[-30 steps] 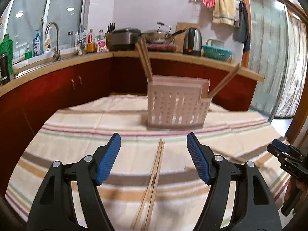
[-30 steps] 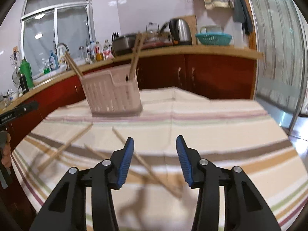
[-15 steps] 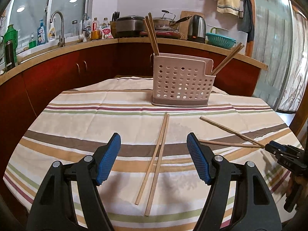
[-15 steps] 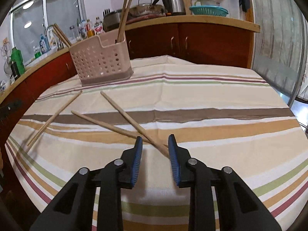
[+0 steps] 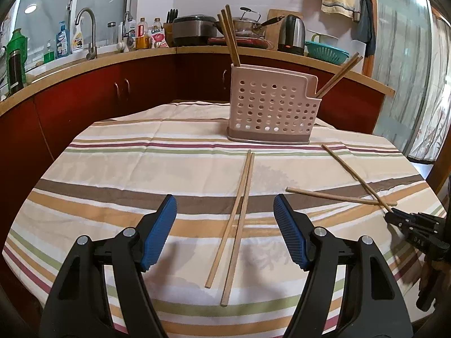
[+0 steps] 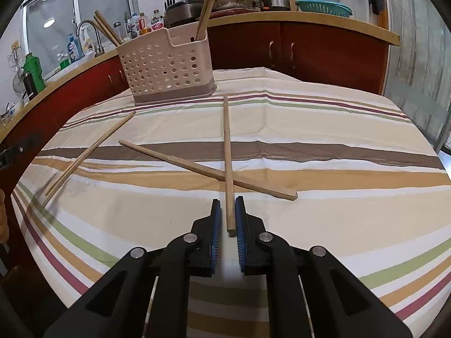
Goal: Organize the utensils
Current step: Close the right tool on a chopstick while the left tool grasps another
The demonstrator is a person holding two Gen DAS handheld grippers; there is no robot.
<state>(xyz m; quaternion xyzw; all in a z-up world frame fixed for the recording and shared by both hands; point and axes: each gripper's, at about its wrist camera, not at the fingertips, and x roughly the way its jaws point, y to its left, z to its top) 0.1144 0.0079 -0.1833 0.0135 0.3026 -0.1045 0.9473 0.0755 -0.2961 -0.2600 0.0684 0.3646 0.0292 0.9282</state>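
A pink perforated utensil holder (image 5: 272,109) stands at the table's far side with several chopsticks in it; it also shows in the right wrist view (image 6: 166,67). A pair of chopsticks (image 5: 239,211) lies between the wide-open fingers of my left gripper (image 5: 225,233), which hovers above the cloth. My right gripper (image 6: 226,219) has its pads nearly closed around the near end of one chopstick (image 6: 227,152). That chopstick crosses over another chopstick (image 6: 197,166). I cannot tell whether the pads press on it. The right gripper also shows in the left wrist view (image 5: 411,228).
The round table carries a striped cloth (image 5: 141,169). Red cabinets and a wooden counter (image 5: 112,59) with a sink, bottles, pots and a kettle (image 5: 291,32) curve behind it. The pair of chopsticks (image 6: 87,152) lies left in the right wrist view.
My right gripper has come down to the cloth and narrowed from open to nearly closed around a chopstick's end. My left gripper has stayed open and pulled back a little from the holder.
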